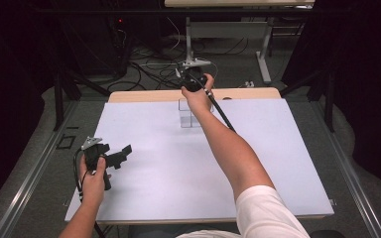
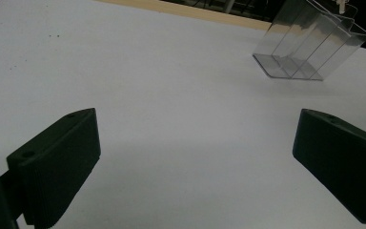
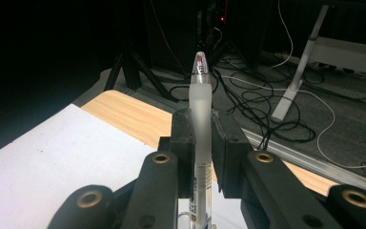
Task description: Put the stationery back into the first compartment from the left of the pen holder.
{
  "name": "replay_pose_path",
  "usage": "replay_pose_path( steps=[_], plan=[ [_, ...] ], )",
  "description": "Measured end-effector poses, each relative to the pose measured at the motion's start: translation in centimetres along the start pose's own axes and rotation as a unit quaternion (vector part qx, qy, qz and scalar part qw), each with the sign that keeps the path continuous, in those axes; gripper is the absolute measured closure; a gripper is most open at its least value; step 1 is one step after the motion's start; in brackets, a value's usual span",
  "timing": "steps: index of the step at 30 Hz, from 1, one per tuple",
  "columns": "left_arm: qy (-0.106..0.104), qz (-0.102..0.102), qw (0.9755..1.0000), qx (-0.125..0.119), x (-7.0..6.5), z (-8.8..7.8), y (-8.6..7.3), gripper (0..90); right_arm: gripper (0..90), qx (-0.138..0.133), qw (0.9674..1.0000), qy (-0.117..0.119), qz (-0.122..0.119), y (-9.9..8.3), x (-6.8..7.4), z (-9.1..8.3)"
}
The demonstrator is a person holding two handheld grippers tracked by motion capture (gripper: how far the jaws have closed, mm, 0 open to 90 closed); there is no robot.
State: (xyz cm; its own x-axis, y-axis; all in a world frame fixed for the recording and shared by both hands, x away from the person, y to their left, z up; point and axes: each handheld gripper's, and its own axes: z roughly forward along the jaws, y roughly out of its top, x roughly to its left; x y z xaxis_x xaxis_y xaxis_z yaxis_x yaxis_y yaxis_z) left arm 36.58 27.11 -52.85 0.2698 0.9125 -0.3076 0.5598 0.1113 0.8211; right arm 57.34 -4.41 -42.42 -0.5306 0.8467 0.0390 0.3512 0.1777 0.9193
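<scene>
A pen (image 3: 200,95) with a frosted grip and a clear tip stands between the jaws of my right gripper (image 3: 201,125), which is shut on it. The tip points away from the camera. That gripper (image 1: 193,79) hovers at the table's far edge, just above a clear plastic holder (image 1: 186,115) with open compartments. My left gripper (image 1: 120,157) rests low over the front left of the white sheet (image 1: 178,163), open, with nothing between its jaws. From the left gripper (image 2: 195,129) view the clear holder (image 2: 310,43) stands far off at the upper right.
A strip of bare wooden tabletop (image 1: 144,95) shows beyond the white sheet. Behind the table, cables (image 1: 149,74) lie on the floor beside the white legs of another desk (image 1: 264,54). Metal rails (image 1: 30,178) run along both sides.
</scene>
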Motion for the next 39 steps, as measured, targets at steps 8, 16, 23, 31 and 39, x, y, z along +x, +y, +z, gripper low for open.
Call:
replay_pose_path(
  steps=[8, 16, 23, 31, 39],
  plan=[
    [0.000, 0.001, 1.0000, 0.002, 0.0, -0.1, 0.0, 2.4, 80.4, 0.000, 0.9999, 0.007, -0.008, -0.4, 0.6, 0.3],
    [0.001, -0.002, 1.0000, 0.004, 0.1, -0.2, 0.0, 2.5, 80.4, 0.010, 0.9999, 0.007, -0.004, -1.6, 0.5, 0.8],
    [0.001, -0.001, 1.0000, 0.004, 0.1, -0.2, 0.0, 2.5, 80.4, 0.019, 0.9998, 0.011, -0.002, -2.2, 0.5, 1.0],
    [0.002, -0.002, 1.0000, 0.003, 0.0, -0.2, 0.0, 2.6, 80.3, 0.023, 0.9996, 0.014, -0.003, -2.3, 0.6, 1.1],
    [0.002, -0.001, 1.0000, 0.002, 0.0, -0.2, -0.1, 2.6, 80.0, 0.026, 0.9995, 0.020, 0.000, -2.3, 0.5, 1.0]
  ],
)
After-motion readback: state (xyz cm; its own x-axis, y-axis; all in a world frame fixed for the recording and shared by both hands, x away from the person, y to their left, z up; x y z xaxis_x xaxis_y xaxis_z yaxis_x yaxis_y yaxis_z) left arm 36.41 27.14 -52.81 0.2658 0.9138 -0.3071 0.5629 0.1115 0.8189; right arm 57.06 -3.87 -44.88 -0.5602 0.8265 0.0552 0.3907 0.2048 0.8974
